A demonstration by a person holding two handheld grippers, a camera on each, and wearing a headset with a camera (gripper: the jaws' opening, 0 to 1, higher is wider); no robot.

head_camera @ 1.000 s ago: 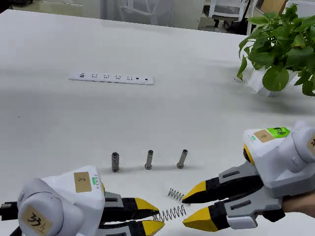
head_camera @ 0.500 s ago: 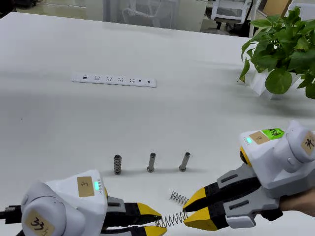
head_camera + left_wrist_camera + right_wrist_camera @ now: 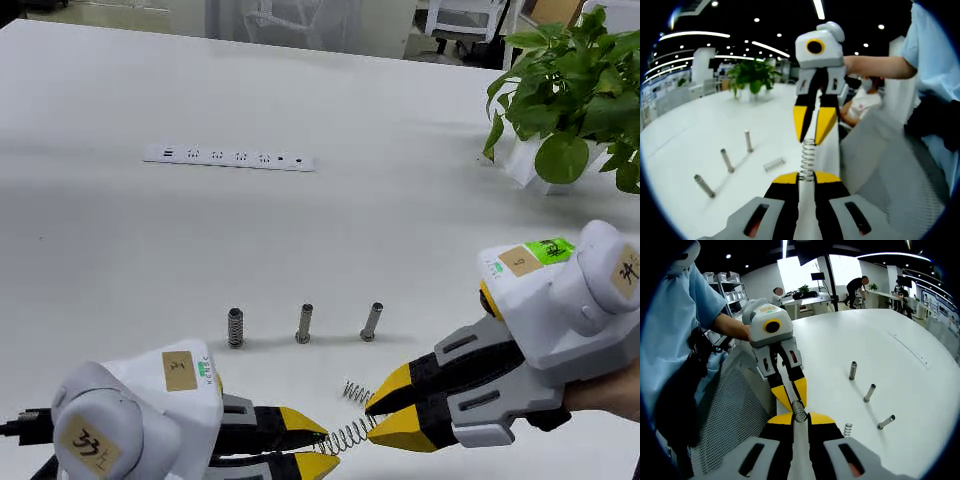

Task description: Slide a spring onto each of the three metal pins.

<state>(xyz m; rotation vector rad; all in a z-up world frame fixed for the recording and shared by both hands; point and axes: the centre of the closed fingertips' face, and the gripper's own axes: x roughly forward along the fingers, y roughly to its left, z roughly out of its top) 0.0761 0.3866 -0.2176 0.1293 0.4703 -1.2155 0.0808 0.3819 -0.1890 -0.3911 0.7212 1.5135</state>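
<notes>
Left gripper [image 3: 312,447] is clamped on one end of a spring [image 3: 345,435]. Right gripper [image 3: 385,412] is clamped on the other end. The spring bridges the short gap between the two sets of tips, which point at each other close to the near edge of the tabletop [image 3: 120,260]. The left gripper view confirms the coil seated between that gripper's own closed jaws, with the opposing yellow tips pinched on its far end. The right gripper view confirms the same from the other side.

A loose spring [image 3: 355,392] lies on the tabletop just beyond the right gripper's tips, not touched by either gripper.

In the head view, left pin [image 3: 234,313], middle pin [image 3: 303,323] and right pin [image 3: 371,321] stand in a row beyond the grippers, spaced apart. The left pin carries a fitted spring [image 3: 235,332] around its shaft. The middle and right pins are bare.

A power strip [image 3: 228,157] lies flat farther back, well apart from the pins. A plant [image 3: 570,90] stands at the far right corner.

A person's sleeve [image 3: 685,315] and arm show behind the left gripper in the right gripper view.
</notes>
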